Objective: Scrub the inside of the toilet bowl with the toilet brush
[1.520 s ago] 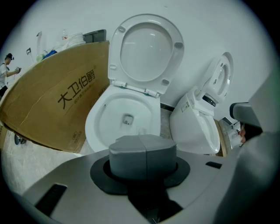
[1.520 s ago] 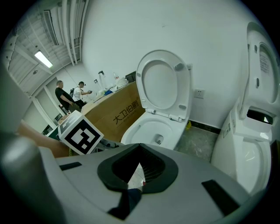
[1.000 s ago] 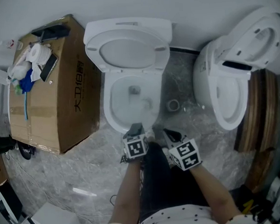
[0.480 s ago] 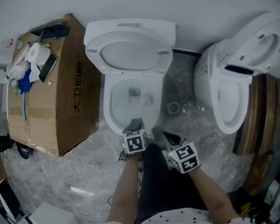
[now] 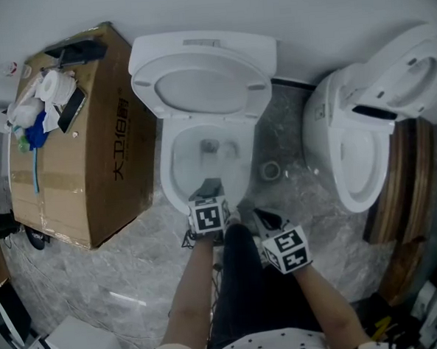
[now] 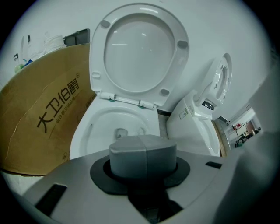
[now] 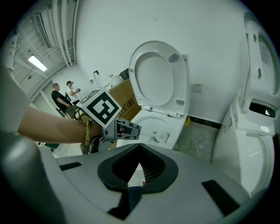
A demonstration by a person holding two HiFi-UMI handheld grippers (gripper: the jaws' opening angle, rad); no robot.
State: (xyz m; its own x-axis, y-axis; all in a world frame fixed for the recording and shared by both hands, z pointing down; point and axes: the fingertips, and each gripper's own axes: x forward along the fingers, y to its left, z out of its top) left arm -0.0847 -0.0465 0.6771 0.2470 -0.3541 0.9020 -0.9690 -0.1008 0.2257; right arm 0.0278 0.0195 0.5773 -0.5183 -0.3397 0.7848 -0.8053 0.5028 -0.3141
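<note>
The white toilet [image 5: 203,160] stands with seat and lid raised, and its bowl [image 6: 114,127] is open to view. My left gripper [image 5: 208,189] hovers over the front rim of the bowl, shut with nothing between its jaws; its pads [image 6: 127,153] meet at a seam. My right gripper [image 5: 263,216] is just right of it, outside the rim, open and holding nothing [image 7: 138,168]. The right gripper view shows the left gripper [image 7: 120,130] before the bowl [image 7: 157,129]. No toilet brush is in either gripper. A blue-handled item [image 5: 35,144] lies on the cardboard box.
A large cardboard box [image 5: 99,155] stands left of the toilet, with a paper roll, phone and bottle on top. A second toilet [image 5: 357,139] stands at the right. A tape roll [image 5: 270,170] lies on the floor between them. People [image 7: 61,96] stand far off.
My left gripper has edged forward over the front rim of the bowl. The right gripper has hardly moved.
</note>
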